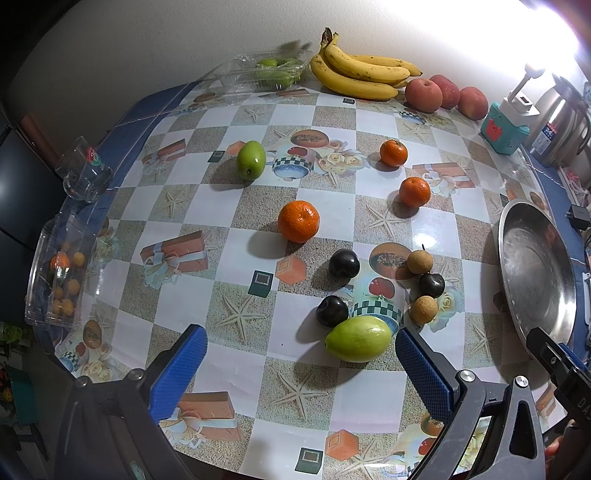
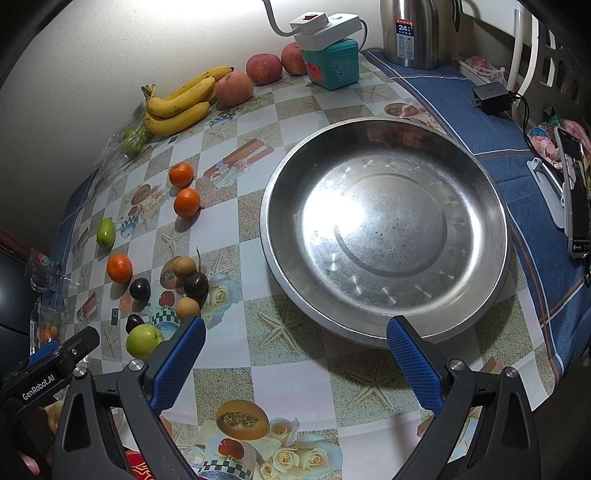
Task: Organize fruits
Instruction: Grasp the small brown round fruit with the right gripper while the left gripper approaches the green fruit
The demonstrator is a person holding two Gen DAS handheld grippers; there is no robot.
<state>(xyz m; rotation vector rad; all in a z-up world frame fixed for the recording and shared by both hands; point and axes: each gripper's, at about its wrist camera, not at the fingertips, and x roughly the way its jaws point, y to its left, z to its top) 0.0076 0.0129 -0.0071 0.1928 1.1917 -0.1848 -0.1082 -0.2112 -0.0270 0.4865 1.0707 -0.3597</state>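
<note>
My left gripper (image 1: 299, 350) is open and empty, low over the table, with a green fruit (image 1: 357, 338) just ahead between its fingers. Beyond lie dark plums (image 1: 344, 263), brown longans (image 1: 419, 261), three oranges (image 1: 298, 220) and another green fruit (image 1: 250, 159). My right gripper (image 2: 295, 341) is open and empty, in front of the near rim of a large empty steel bowl (image 2: 384, 229). The right wrist view also shows the near green fruit (image 2: 143, 339) and the left gripper at its lower left.
Bananas (image 1: 360, 72), red apples (image 1: 423, 95) and a clear box of green fruit (image 1: 266, 72) line the back wall. A teal box (image 1: 504, 129), a steel kettle (image 2: 410, 33), a glass mug (image 1: 83, 173), a clear box of small fruit (image 1: 55, 273) and a charger (image 2: 493, 96) stand around.
</note>
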